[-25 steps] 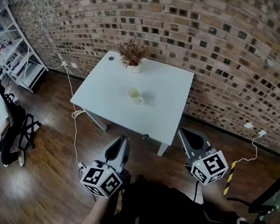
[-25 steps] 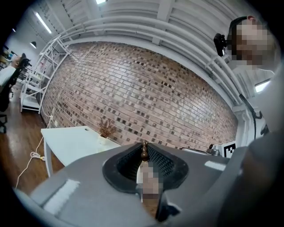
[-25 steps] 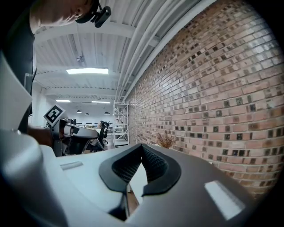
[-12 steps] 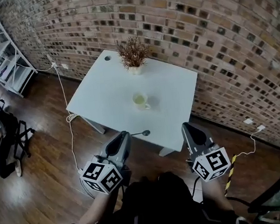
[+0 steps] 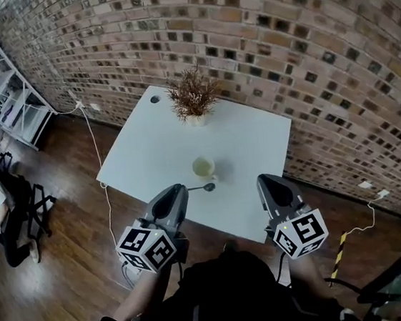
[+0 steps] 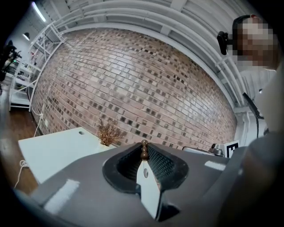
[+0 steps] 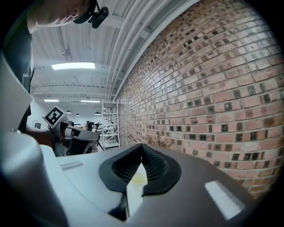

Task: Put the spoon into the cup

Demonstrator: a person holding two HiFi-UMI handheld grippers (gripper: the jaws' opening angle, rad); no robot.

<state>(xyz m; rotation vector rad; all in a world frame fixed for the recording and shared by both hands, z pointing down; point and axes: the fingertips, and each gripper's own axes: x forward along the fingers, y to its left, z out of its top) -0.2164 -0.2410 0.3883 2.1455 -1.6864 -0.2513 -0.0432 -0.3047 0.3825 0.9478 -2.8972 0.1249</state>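
Left gripper [image 5: 177,190], lower left of centre in the head view: jaws pinched on the spoon [image 5: 205,187], its bowl jutting right over the white table [image 5: 141,148]. Cup [image 5: 203,166] stands on the table at mid-frame, just above the bowl. Right gripper [image 5: 265,182], lower right: jaws pressed together, nothing between them.

No readable word, number or brand in any of your views.
- Only signs: black-and-white square code patterns, no letters in them.
- They stand on white marker cube [image 5: 147,247] at back of your left gripper [image 5: 176,190] and on second marker cube [image 5: 299,233] of your right gripper [image 5: 263,180].
- Right gripper view, far left: one code pattern [image 7: 54,116].
- Left gripper view, right edge: part of another code pattern [image 6: 231,149].
- Yellow-and-black striped strip [image 5: 336,256] on floor: stripes only, no text.
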